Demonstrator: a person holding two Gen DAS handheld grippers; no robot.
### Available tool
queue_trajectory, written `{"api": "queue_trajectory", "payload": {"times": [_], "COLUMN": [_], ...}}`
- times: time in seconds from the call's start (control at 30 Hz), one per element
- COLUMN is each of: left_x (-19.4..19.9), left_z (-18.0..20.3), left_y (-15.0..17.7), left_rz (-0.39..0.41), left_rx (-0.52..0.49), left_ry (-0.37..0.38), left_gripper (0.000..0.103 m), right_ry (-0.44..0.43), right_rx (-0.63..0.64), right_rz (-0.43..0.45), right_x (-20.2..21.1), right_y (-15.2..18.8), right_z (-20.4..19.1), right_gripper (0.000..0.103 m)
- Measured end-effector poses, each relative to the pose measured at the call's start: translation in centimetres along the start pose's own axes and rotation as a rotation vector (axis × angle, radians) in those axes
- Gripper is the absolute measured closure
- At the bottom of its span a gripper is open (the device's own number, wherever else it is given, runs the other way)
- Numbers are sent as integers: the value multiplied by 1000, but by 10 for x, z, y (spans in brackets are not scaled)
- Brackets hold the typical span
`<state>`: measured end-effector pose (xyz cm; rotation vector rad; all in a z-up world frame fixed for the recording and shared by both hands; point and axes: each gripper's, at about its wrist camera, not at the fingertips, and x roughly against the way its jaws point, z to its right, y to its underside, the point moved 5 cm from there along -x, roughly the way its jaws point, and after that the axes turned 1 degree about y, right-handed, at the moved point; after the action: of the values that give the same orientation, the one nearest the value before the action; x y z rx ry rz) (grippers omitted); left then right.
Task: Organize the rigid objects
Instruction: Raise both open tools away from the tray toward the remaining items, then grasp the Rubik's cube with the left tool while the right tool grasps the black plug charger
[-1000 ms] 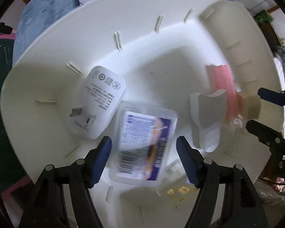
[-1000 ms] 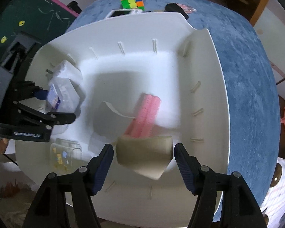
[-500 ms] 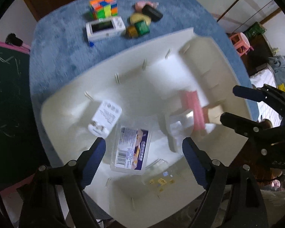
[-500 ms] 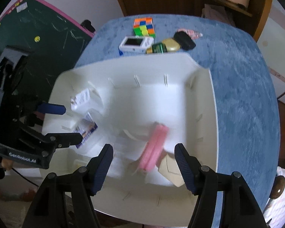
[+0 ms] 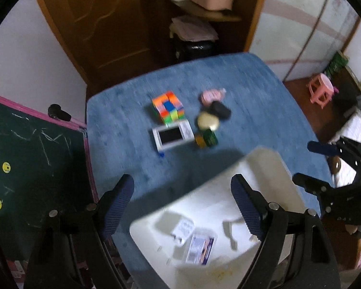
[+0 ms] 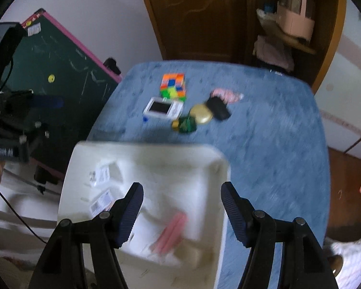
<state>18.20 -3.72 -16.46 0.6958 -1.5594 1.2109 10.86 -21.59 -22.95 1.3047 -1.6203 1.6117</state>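
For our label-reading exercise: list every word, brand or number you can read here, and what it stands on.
"GenRobot.AI", partly legible: on the left gripper body, right wrist view.
Labelled clear box in the white bin: print blurred, unreadable.
White charger: markings too small.

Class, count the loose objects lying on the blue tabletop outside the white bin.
6, clustered beyond the bin: cube, white device in front of it, green item, gold disc, black item, pink item farthest. Blur may hide more.
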Motion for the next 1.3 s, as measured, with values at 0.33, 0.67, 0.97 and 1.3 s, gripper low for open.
{"api": "queue_trajectory", "payload": {"times": [0.33, 0.67, 0.97, 1.3], "left_x": [-20, -104, -177, -222], "left_z": [-17, -33, -51, -50], "left_y": [-68, -111, -115, -113], "left_rz": [-32, -90, -171, -219], "left_rx": [110, 237, 346, 402], "left_ry": [-21, -103, -178, -195], "left_gripper": [18, 18, 18, 18], "right_ry": [22, -72, -114, -158], "right_rx": [55, 28, 54, 29], "right_rz": [75, 1, -72, -106], "right_x": [3, -79, -149, -193], "right_y": [-82, -121, -114, -113], "right_z": [48, 81, 84, 83], "right_gripper": [35, 35, 35, 35]}}
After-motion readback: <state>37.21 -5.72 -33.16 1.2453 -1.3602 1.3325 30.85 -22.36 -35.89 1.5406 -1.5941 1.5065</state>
